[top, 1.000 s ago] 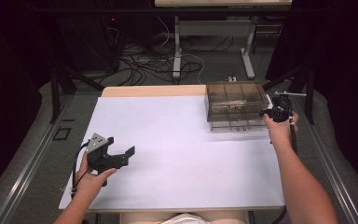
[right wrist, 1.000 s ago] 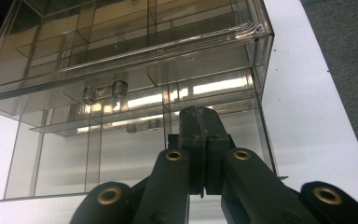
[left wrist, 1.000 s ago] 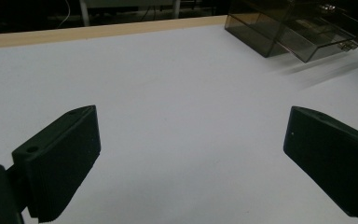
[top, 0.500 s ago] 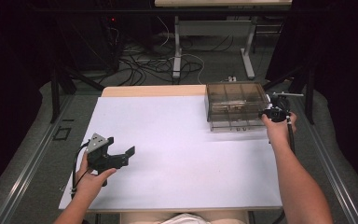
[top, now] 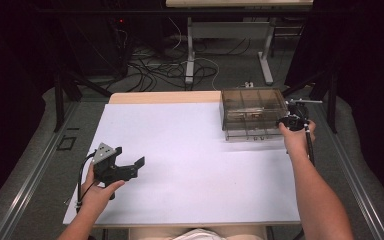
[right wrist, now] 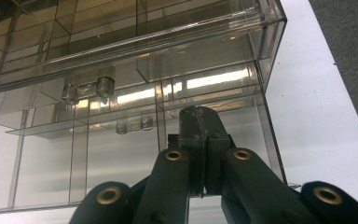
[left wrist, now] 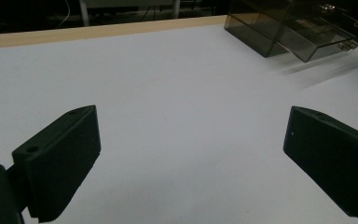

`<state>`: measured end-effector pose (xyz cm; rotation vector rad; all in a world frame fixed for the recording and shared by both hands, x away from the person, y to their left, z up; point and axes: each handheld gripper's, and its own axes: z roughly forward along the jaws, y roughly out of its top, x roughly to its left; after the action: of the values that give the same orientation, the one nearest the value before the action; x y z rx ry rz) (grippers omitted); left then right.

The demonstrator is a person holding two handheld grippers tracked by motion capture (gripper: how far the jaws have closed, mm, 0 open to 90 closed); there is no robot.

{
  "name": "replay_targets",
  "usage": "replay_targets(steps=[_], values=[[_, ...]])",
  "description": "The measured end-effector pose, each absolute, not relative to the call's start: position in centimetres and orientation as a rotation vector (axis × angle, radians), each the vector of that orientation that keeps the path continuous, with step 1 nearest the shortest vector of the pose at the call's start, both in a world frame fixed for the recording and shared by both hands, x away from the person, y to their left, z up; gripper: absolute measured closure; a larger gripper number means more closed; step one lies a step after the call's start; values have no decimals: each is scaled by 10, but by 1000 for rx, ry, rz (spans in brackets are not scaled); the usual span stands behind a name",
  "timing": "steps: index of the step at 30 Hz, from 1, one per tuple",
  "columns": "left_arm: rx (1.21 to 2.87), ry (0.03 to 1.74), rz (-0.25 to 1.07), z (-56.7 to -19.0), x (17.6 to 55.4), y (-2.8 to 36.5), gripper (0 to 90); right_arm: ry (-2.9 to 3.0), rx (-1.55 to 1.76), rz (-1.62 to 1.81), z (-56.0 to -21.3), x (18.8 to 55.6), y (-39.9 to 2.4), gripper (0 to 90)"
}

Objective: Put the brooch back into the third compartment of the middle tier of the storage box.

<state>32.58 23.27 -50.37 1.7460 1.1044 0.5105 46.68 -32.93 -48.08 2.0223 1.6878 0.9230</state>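
Smoky plastic drawer box (top: 252, 114) fronts the right gripper's (right wrist: 200, 140) closed jaws; left gripper (top: 130, 169) gapes wide.

Table (top: 190, 165) white, plain; far edge tan wood. Drawer box (top: 252, 107) smoky brown, transparent. Left gripper (top: 130, 170) black, grey plate on top. Right gripper (right wrist: 204, 140) black, brass rivets.
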Motion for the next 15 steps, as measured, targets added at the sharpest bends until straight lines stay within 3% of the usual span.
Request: replay_targets(steps=[2, 15], values=[[1745, 1104, 510, -504, 326, 233, 43, 1688, 2021, 921, -481, 467, -329, 896], [1746, 1104, 511, -504, 326, 232, 43, 1692, 1927, 966, -476, 464, -328, 661]])
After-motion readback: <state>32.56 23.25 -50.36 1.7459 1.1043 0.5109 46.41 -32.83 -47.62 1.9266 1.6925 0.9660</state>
